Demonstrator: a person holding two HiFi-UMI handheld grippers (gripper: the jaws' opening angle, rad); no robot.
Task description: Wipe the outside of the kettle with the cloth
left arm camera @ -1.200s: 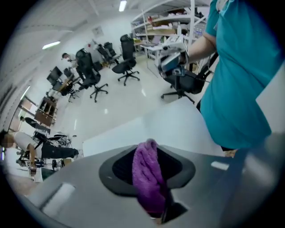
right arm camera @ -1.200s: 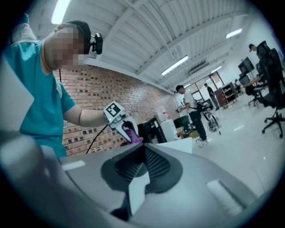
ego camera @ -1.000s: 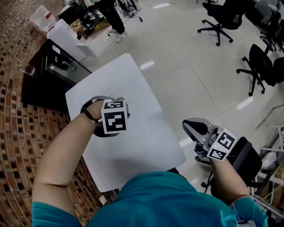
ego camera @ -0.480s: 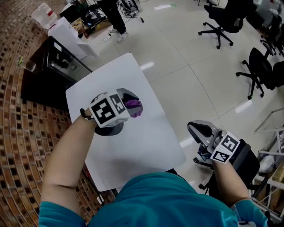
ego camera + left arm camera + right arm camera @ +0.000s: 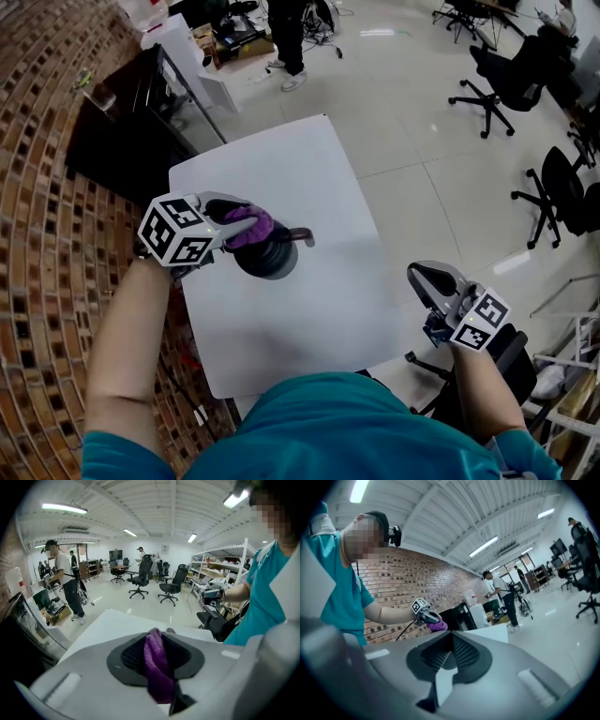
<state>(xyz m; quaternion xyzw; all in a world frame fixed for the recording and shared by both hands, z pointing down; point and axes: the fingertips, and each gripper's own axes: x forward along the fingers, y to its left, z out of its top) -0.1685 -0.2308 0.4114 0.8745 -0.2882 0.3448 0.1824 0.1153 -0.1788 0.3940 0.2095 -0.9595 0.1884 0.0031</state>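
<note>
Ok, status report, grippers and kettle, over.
Left gripper shut on purple cloth, at the kettle. Right gripper shut, empty, off the table. Nothing in the way.

White tbl [image 5: 305, 323]; dark kettle [image 5: 272, 263] on it.

**Bright, even room light; heavy fisheye**

I see ceiling tube lights [image 5: 65, 508] flooding the room evenly. The glossy floor [image 5: 412, 141] throws back white streaks, while the white surface [image 5: 309, 309] shows only soft shadows. Both gripper views bend hard and darken at the corners. Up close, the left hand-held gripper [image 5: 159, 632] and its cloth [image 5: 157, 672] look soft and out of focus.
</note>
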